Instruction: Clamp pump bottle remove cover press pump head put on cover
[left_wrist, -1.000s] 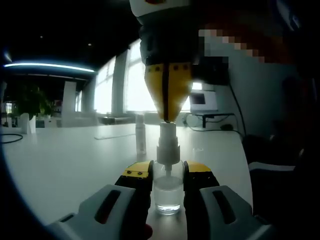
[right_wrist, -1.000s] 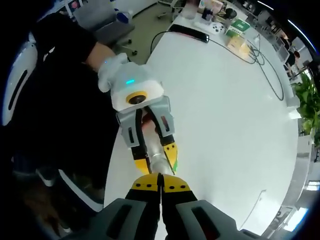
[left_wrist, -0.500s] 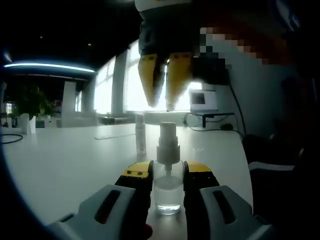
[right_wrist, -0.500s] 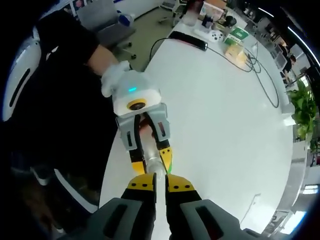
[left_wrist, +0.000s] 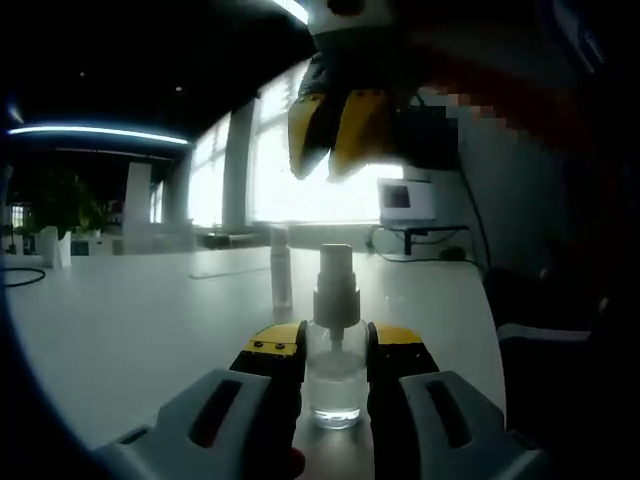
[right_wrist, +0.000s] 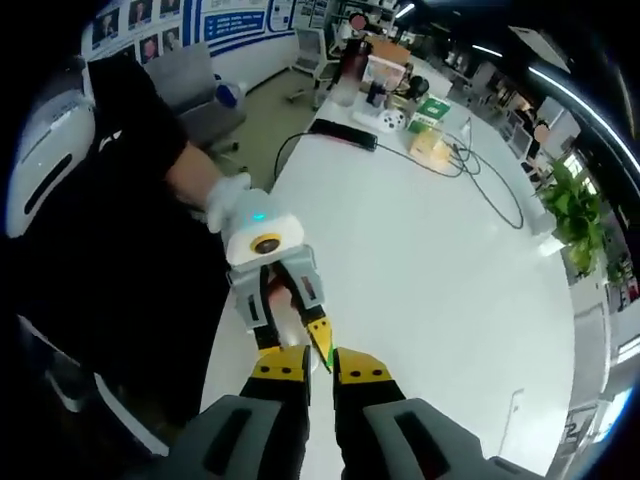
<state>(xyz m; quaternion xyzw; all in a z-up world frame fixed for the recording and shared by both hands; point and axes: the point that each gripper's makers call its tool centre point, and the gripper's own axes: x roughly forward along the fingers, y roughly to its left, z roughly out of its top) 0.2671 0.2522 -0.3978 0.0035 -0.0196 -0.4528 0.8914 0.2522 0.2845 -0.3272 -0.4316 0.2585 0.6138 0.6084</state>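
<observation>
A small clear pump bottle (left_wrist: 335, 375) stands on the white table (left_wrist: 140, 320), and my left gripper (left_wrist: 335, 355) is shut on its body. Its white pump head (left_wrist: 335, 272) is bare and upright. The clear cover (left_wrist: 282, 262) stands on the table just behind the bottle, to the left. My right gripper (left_wrist: 335, 135) hangs well above the pump head, fingers a little apart and holding nothing. In the right gripper view, my right gripper (right_wrist: 319, 366) looks down on the left gripper (right_wrist: 290, 310), held by a white-gloved hand (right_wrist: 228, 196); the bottle is mostly hidden there.
A person in dark clothes (right_wrist: 110, 250) stands at the table's left edge. Boxes (right_wrist: 430, 115), cables (right_wrist: 480, 175) and a plant (right_wrist: 570, 210) sit at the table's far end. A monitor (left_wrist: 405, 200) and cables lie behind the bottle.
My right gripper was shut with its tips down on the pump head; it has since lifted clear and its jaws have parted slightly. The left gripper and bottle have stayed still.
</observation>
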